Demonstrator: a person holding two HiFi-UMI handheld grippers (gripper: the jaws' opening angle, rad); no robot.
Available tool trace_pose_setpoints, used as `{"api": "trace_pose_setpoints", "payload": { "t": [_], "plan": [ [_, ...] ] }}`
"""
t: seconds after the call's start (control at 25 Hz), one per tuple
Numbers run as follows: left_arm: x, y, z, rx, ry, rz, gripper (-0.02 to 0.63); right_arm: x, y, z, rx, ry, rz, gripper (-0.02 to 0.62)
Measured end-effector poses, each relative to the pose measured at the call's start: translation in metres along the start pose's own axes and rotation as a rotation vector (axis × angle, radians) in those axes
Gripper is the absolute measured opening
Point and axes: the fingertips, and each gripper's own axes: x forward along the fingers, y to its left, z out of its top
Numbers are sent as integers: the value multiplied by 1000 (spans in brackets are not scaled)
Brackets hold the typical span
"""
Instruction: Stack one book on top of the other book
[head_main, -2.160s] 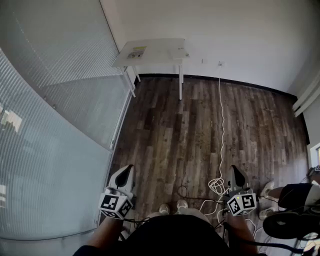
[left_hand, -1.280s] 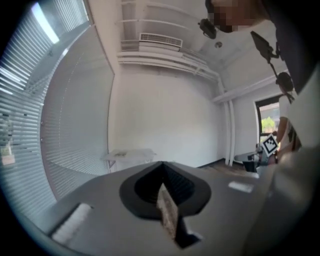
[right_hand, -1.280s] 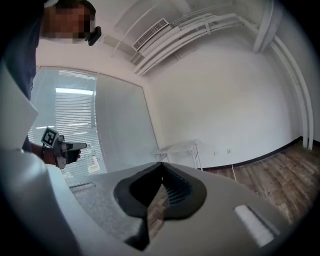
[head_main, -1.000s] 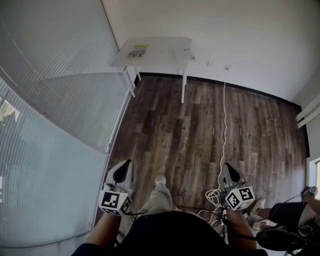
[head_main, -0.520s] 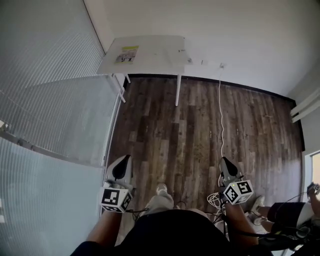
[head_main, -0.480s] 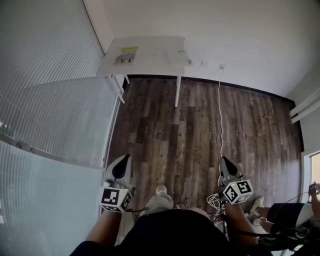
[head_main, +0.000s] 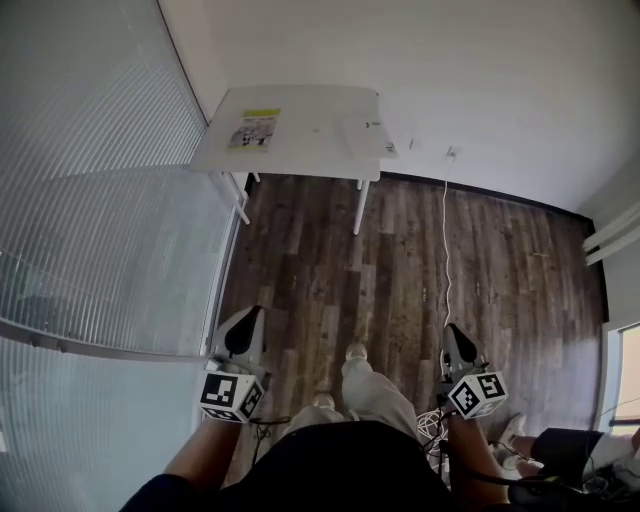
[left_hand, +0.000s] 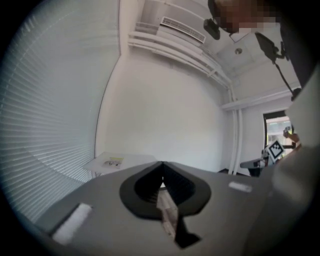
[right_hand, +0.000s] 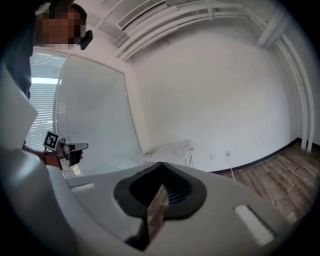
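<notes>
Approach to the work surface, seen from the head view. The main hazard, as judged from here, is underfoot: a thin white cable (head_main: 446, 250) runs along the dark wood-plank floor (head_main: 330, 270) and ends in a loose tangle of wires (head_main: 430, 420) close by the right-hand side, so a step could catch it and jolt the tools. A second risk lies at the table: both tools arrive closed, and the jaws must be opened before contact, or a closed tip would push a flat book across the smooth top instead of gripping it, perhaps over the edge. The task's things lie well ahead on the white rectangular table (head_main: 310, 150) against the far wall: a flat printed item with a yellow band (head_main: 255, 130) near the table's left end and a paler flat item (head_main: 368, 125) near its right end, well apart. Both are presumably the books, though too small to confirm. The left gripper (head_main: 250, 315) and the right gripper (head_main: 452, 335) are held low at the person's sides, well apart, each pointing forward at nearly level pitch. In each gripper view the jaws are pressed together at the tips, with nothing between them.
</notes>
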Motion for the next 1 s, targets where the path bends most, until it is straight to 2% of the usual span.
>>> {"api": "trace_pose_setpoints", "payload": {
  "t": [0.24,0.36,0.52,0.6,0.68,0.8,1.0],
  "plan": [
    [78,22,18,39,-8,19,5,76,-53,14,75,-38,-16,3],
    [121,25,50,68,-54,12,5,120,-76,39,100,-59,-10,3],
    [174,38,96,98,-96,24,5,186,-89,68,101,-45,41,3],
    [193,49,111,105,-108,54,5,215,-93,77,103,-31,72,3],
    [207,62,122,118,-140,119,5,244,-98,84,107,-13,98,3],
    [227,78,120,96,-145,173,6,284,-104,92,96,7,141,3],
    [254,98,104,72,-114,180,5,335,-111,90,81,46,173,3]
  ]
}}
